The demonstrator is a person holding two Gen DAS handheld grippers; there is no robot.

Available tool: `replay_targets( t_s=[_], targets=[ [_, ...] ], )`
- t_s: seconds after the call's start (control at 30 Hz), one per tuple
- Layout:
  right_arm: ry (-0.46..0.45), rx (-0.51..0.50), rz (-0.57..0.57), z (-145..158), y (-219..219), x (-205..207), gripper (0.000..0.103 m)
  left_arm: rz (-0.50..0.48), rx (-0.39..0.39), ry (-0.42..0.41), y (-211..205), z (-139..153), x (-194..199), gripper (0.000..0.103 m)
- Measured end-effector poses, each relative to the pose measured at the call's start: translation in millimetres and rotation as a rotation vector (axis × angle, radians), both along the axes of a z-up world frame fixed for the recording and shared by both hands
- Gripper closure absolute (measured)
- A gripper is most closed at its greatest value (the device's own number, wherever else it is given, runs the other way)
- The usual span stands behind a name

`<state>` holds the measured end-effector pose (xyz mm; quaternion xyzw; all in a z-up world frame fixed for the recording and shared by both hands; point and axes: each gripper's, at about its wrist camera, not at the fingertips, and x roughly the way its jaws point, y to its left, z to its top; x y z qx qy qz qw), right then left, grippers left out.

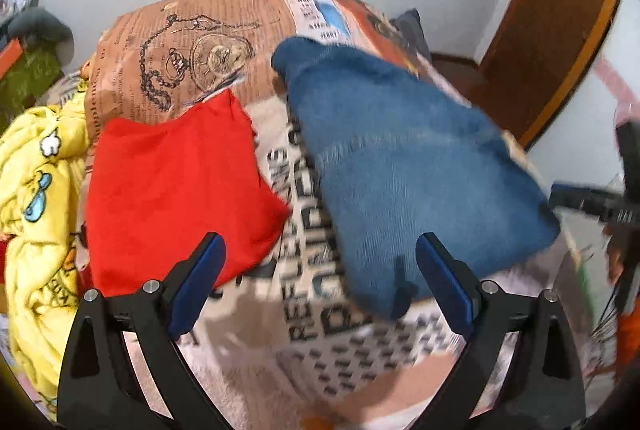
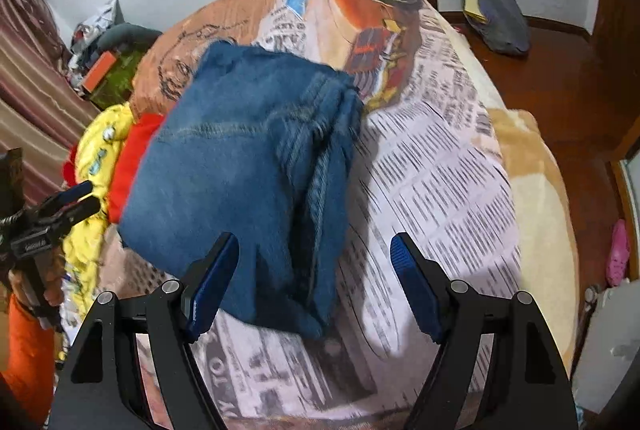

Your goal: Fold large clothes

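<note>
**Blue denim jeans lie folded on the bed, both claws free**

The blue denim jeans (image 2: 248, 165) lie in a compact folded bundle on the newspaper-print blanket (image 2: 432, 189) covering the bed, and neither claw has hold of them. The left claw (image 1: 320, 278) hangs spread wide above the blanket, nothing between its blue pads (image 1: 200, 282). The right claw (image 2: 314, 278) is spread just as wide, poised over the bundle's near edge.

This fold looks finished, so the step in hand appears to be the release. A folded red cloth (image 1: 176, 197) lies just beside the jeans, and a crumpled yellow cartoon-print garment (image 1: 36, 189) waits at the far left. That one is the likely next pick, calling for a reach across and a pinch on an edge.

The blanket's bold lettering is too blurred to read.
</note>
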<state>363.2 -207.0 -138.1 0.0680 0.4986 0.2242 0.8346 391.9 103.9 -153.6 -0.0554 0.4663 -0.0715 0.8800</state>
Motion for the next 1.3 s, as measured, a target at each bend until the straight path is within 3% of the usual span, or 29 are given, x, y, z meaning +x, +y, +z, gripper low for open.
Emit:
replay_targets(
  t_s=[0.13,0.37,0.47,0.6,0.67,0.83,0.87,1.0,1.1,1.17,1.3],
  targets=[
    [0.029,0.043,0.013,-4,8,20,0.028,-0.005,-0.119,0.033,5,-4,32,0.007],
    [0.166,0.074,0.033,-45,22,64,0.028,-0.023,-0.263,0.193,0,-54,86,0.007],
    [0.236,0.164,0.043,-62,20,80,0.028,-0.048,-0.378,0.222,-2,-73,100,0.007],
    [0.311,0.282,0.033,-80,12,103,0.027,-0.039,-0.437,0.261,-4,-89,115,0.005],
    [0.332,0.328,0.044,-84,14,108,0.025,-0.043,-0.439,0.26,-8,-91,119,0.003],
    [0.316,0.314,0.067,-78,24,113,0.027,-0.065,-0.415,0.253,-20,-85,125,0.003],
    [0.314,0.315,0.065,-77,25,113,0.028,-0.073,-0.424,0.25,-22,-83,125,0.008],
    [0.301,0.337,0.062,-69,26,107,0.055,-0.073,-0.362,0.231,-28,-71,121,0.024],
    [0.257,0.304,0.062,-55,35,103,0.065,-0.089,-0.353,0.193,-32,-53,108,0.044],
    [0.204,0.276,0.082,-36,43,93,0.068,-0.106,-0.336,0.17,-35,-37,98,0.053],
    [0.125,0.256,0.105,1,60,76,0.07,-0.124,-0.279,0.098,-38,-1,79,0.057]
  ],
)
